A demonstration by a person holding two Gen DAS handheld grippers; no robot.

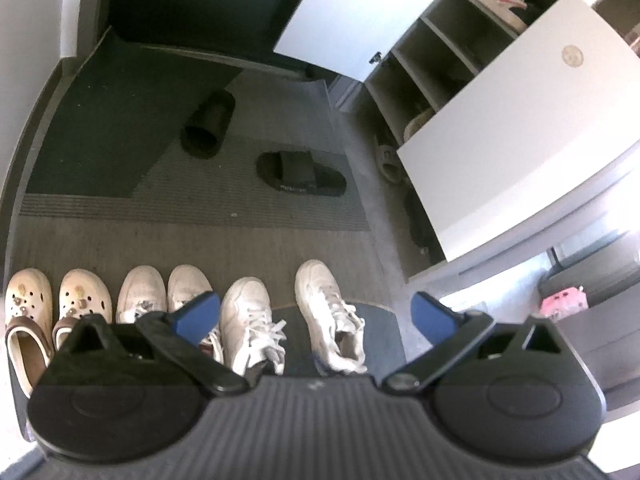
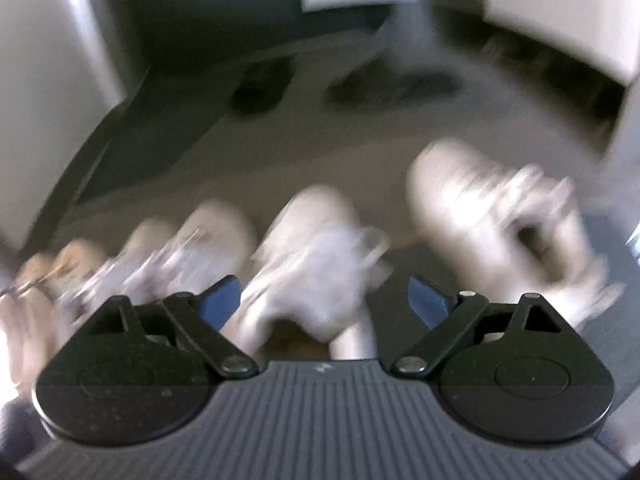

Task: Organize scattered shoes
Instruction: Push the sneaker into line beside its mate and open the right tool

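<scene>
Grey carpet (image 1: 280, 248) covers an entryway with a striped mat (image 1: 192, 200) and an open shoe cabinet (image 1: 424, 64) at the right.

The left gripper (image 1: 316, 312) hangs with its blue-tipped jaws spread wide and nothing between them, above a row of shoes along the near edge. The right gripper (image 2: 324, 300) is likewise spread and empty, though its view is badly smeared.

Directly below the left gripper sit two white laced sneakers: one (image 1: 250, 320) straight in the row, the other (image 1: 328, 312) angled and apart from its mate. Left of them stand a tighter pair of white sneakers (image 1: 164, 292) and tan clogs (image 1: 56, 304).

Further out, two black slides lie loose on the mat, one (image 1: 208, 124) well apart from the other (image 1: 300, 172) and pointing differently. A beige slipper (image 1: 386, 158) sits by the cabinet's foot.

Loose laces could snag a jaw, dragging the neighbouring sneaker and breaking the row. The blur suggests quick motion, which may knock a shoe askew.
</scene>
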